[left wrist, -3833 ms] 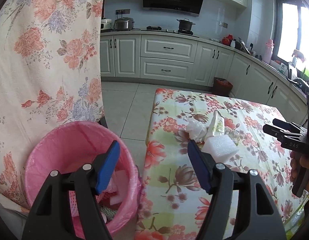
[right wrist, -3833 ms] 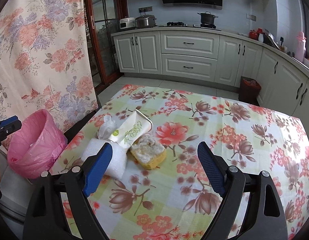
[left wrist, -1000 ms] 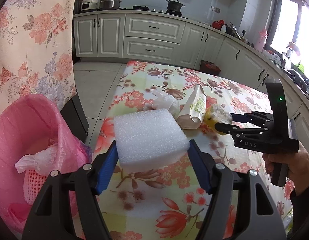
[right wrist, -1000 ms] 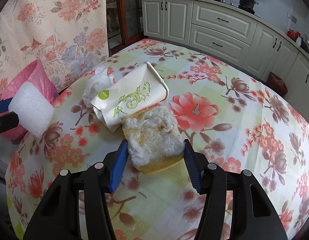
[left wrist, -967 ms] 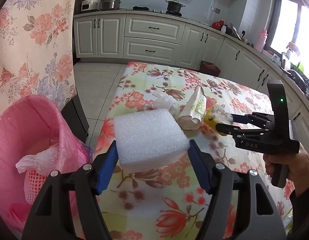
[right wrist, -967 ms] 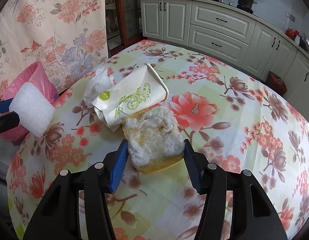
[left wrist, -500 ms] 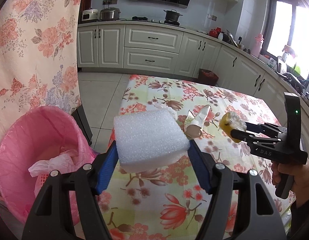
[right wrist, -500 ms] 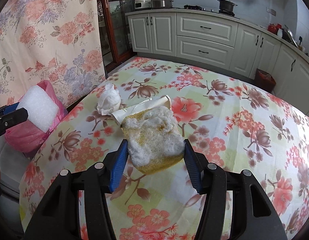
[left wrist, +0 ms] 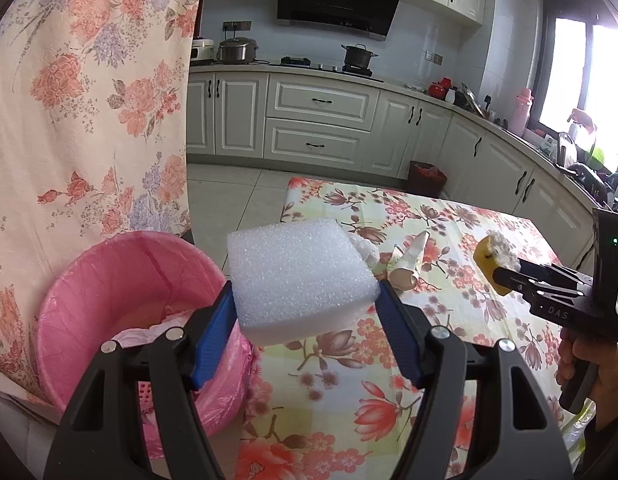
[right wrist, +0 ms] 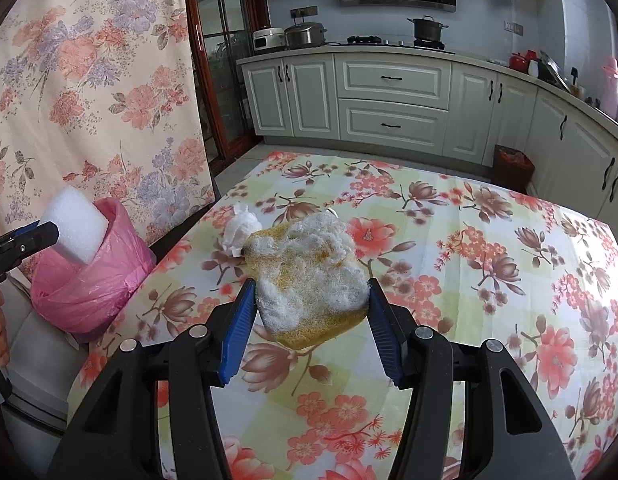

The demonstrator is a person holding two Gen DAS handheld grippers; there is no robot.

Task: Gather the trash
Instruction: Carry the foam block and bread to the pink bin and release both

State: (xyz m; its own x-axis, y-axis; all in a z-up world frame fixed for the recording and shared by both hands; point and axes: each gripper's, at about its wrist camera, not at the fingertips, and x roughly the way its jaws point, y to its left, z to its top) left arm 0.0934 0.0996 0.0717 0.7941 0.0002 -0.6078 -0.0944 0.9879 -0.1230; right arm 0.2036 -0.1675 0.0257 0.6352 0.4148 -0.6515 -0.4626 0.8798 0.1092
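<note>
My left gripper (left wrist: 305,332) is shut on a white foam block (left wrist: 297,276), held in the air just right of the pink-lined bin (left wrist: 121,304). The same block (right wrist: 75,228) shows at the left of the right wrist view, over the bin (right wrist: 89,280). My right gripper (right wrist: 309,320) is shut on a worn yellow sponge (right wrist: 309,276) with a white fuzzy top, lifted above the floral table (right wrist: 489,280). In the left wrist view that sponge (left wrist: 491,256) hangs at the right. A crumpled tissue (right wrist: 241,230) and a paper cup (left wrist: 409,260) on its side lie on the table.
A floral curtain (left wrist: 81,100) hangs behind the bin. Kitchen cabinets (right wrist: 389,100) line the far wall, with a small red bin (right wrist: 513,168) on the floor. A person's hand (left wrist: 581,364) holds the right gripper's handle. The bin holds a plastic bag and other trash.
Both grippers have risen off the table with their loads. The foam block has moved left toward the bin, and the sponge has lifted clear of the paper cup.
</note>
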